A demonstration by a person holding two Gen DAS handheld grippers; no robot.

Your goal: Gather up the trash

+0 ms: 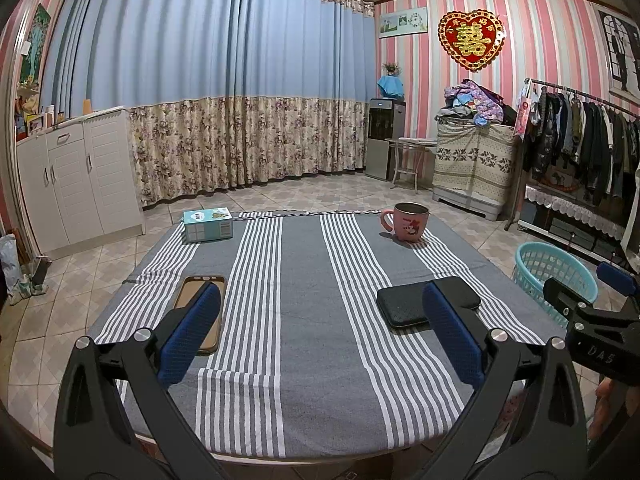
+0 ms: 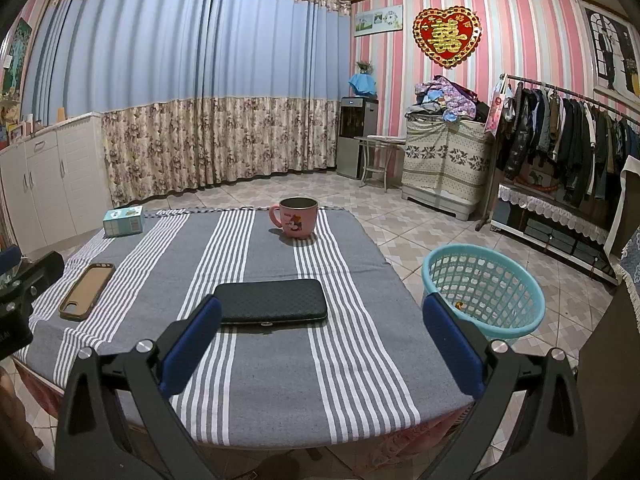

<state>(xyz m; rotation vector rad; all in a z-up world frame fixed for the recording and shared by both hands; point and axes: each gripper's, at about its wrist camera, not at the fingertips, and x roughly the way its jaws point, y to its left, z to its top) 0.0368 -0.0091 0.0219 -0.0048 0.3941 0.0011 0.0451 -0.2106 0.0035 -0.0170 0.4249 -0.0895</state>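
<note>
Both hand-held grippers empty, jaws wide apart: left hand-held gripper (image 1: 320,328) and right hand-held gripper (image 2: 322,330) hover over the near edge of the counter (image 2: 276,376). No obvious trash left on it: only a small box (image 1: 208,225), pink mug (image 2: 298,216), phone case (image 2: 86,291), black wallet (image 2: 274,300). Basket (image 2: 482,292) on the floor right of the counter holds one small orange scrap (image 2: 460,305). Looks near done, unless the box counts as trash.

Table covered by a grey cloth with white stripes (image 2: 256,376), bearing: pink cartoon mug (image 2: 298,217), far; teal cardboard box (image 2: 123,221), far left; brown phone case (image 2: 87,291), left; black textured wallet (image 2: 274,301), near.
</note>
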